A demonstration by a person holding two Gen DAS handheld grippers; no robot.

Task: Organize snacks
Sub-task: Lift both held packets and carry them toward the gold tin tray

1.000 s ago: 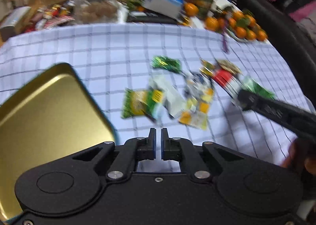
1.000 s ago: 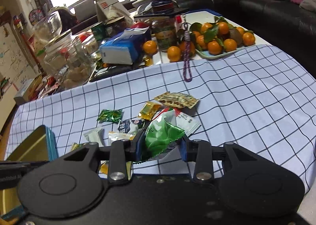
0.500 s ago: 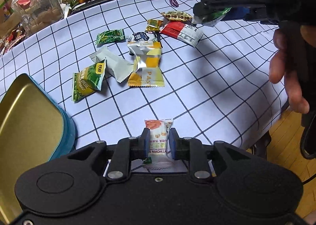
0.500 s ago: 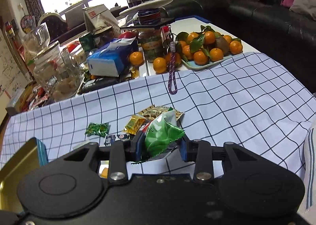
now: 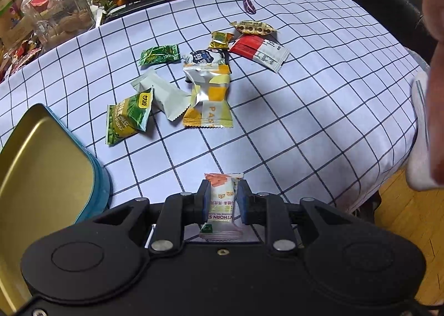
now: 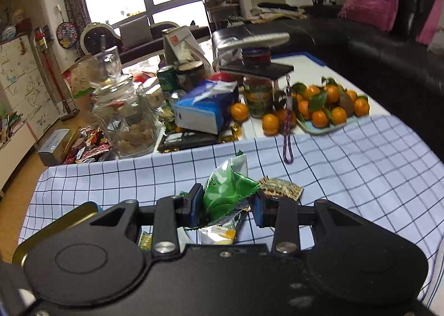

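The left gripper [image 5: 222, 199] stands narrowly parted and clamped across the middle of a small white-and-orange snack packet [image 5: 222, 202], held just above the near edge of the checked cloth on the bench [image 5: 319, 111]. The right gripper [image 6: 226, 205] is likewise closed about a crumpled green snack packet [image 6: 226, 188], carried clear of the cloth. Both packets appear light, soft and air-filled; the film looks slick and crushes readily, as the creased green wrapper shows, so a modest squeeze across the padded middle is judged sounder than a pinch on the crimped end seals, which could slip or tear. The remaining packets [image 5: 206, 94] lie loosely heaped at mid-cloth, several overlapping, and would best be taken singly from the outer edge of the heap. The open tin [image 5: 41, 166], gold inside with a teal wall, sits at the left, near the left gripper, and is the likely destination.
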